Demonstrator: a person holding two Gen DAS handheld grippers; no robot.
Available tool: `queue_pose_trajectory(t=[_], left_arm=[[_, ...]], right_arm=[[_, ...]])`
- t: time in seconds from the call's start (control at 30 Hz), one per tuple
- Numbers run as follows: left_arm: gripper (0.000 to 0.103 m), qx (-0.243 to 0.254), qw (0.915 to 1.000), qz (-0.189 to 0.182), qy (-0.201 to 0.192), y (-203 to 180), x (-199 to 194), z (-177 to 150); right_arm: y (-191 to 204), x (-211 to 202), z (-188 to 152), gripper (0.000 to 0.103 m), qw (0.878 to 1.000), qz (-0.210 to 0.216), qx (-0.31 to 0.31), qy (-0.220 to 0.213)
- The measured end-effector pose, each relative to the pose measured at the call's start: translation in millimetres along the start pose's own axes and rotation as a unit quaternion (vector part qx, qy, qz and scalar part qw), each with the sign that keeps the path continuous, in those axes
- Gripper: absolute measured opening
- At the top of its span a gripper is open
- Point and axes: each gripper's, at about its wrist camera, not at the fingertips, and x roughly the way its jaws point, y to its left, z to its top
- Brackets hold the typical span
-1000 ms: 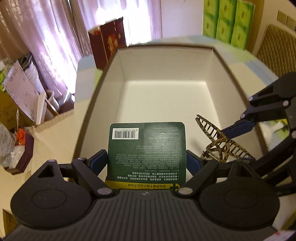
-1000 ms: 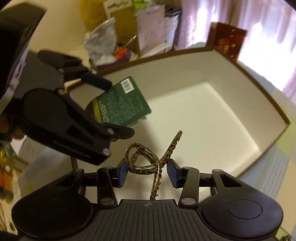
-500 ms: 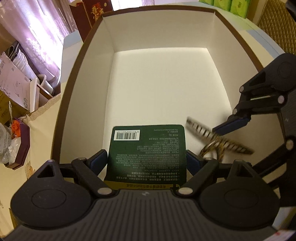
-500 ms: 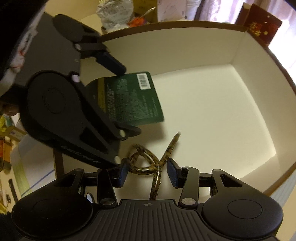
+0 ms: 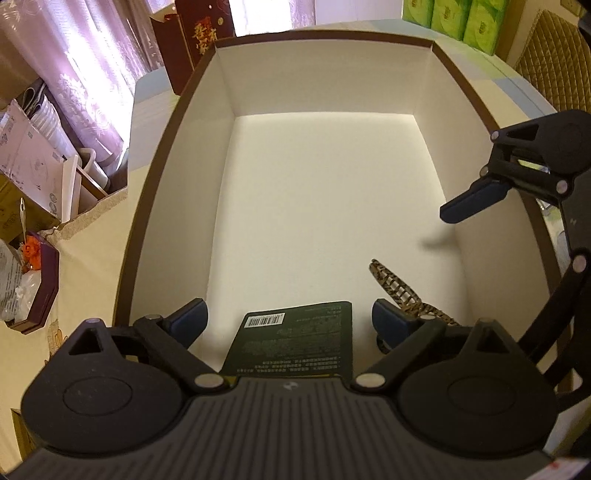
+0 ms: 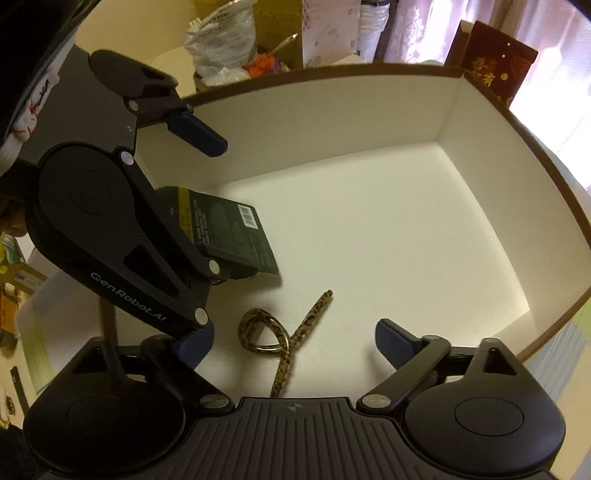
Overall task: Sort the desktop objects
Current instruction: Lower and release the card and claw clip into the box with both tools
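- Left wrist view: left gripper [image 5: 290,321] spread wide, gripping nothing, green packet [image 5: 295,341] lying below in white box [image 5: 173,155].
- Right gripper [image 6: 294,341] likewise wide, empty, above leopard-print hair clip [image 6: 284,338].

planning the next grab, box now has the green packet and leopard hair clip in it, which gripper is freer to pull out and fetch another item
Right. The right gripper is open and empty above the leopard-print hair clip, while the open left gripper sits lower in the box, straddling the green packet.
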Motion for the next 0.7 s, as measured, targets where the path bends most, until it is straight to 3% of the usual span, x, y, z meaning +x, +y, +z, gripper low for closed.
queue_pose_trajectory(t=[0.4,0.7], left_arm=[[0.097,-0.015,0.9994,0.012,-0.031,-8,-38,-1],[0.097,-0.018,0.9981,0.031,-0.050,-20,-65,-6]], right_arm=[[-23,-22,-12,0.099,0.999,0.001,0.019,-0.042],[-2,-41,-12,0.101,0.997,-0.003,0.024,-0.074]])
